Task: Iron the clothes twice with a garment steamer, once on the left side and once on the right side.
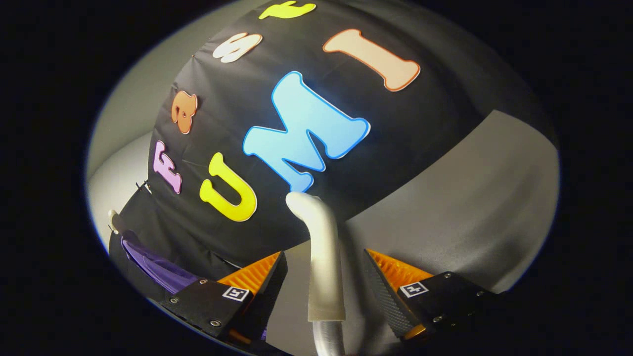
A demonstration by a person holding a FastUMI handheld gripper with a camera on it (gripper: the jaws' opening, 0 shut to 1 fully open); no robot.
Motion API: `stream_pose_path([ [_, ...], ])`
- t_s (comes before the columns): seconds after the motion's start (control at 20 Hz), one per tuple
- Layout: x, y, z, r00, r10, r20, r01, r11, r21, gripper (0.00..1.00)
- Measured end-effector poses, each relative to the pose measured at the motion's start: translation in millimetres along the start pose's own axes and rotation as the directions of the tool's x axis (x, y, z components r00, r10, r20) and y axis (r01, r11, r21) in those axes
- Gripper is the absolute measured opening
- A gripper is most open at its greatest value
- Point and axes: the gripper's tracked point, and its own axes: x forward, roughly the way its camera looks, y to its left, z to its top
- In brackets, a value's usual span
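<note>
Gripper view is tilted, so the grey floor or table surface (470, 198) slopes up toward the right of the frame, smooth and matte with soft shadow bands, and offers the widest open room, running from just beyond the fingers to the lower edge of the black cloth wall (222, 148). That wall fills the centre and upper left of the frame, its fabric faintly creased, and a pale plain wall (133, 99) shows past its left edge. In the lower left of the frame a purple garment (158, 264) hangs in folds from a light-coloured hanger end (113, 220), close against the black cloth and left of the left finger. The steamer's handle (324, 257), a pale, smooth, rounded tube that bends over at its top, rises in the lower centre between the fingers, with a ribbed hose section below it. The gripper (324, 264) stands well open; its wedge-shaped fingers have ridged inner faces, and clear gaps show on both sides of the handle, so neither finger touches it.
</note>
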Motion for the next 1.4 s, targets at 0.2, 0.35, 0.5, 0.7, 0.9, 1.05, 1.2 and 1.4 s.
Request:
stream_pose_path([
  [0.2, 18.3, 2.1, -15.9, 0.992, 0.049, -0.115, -0.042, 0.997, 0.062, 0.93],
  [0.35, 22.8, 1.9, -22.1, 0.985, 0.060, -0.164, -0.044, 0.994, 0.102, 0.90],
  [0.5, 19.9, 4.7, -21.8, 0.979, 0.083, -0.184, -0.057, 0.988, 0.142, 0.67],
  [0.7, 21.7, 4.9, -23.9, 0.980, 0.067, -0.186, -0.033, 0.983, 0.181, 0.36],
  [0.9, 20.6, 6.5, -22.4, 0.986, 0.045, -0.162, -0.019, 0.987, 0.158, 0.29],
  [1.05, 8.3, 14.1, -20.5, 0.992, 0.017, -0.122, 0.001, 0.990, 0.142, 0.25],
  [1.2, -25.2, 32.1, -41.2, 0.996, -0.019, -0.083, 0.024, 0.998, 0.052, 0.25],
  [1.4, -68.7, 71.3, -81.8, 1.000, -0.007, -0.030, 0.008, 0.999, 0.034, 0.24],
])
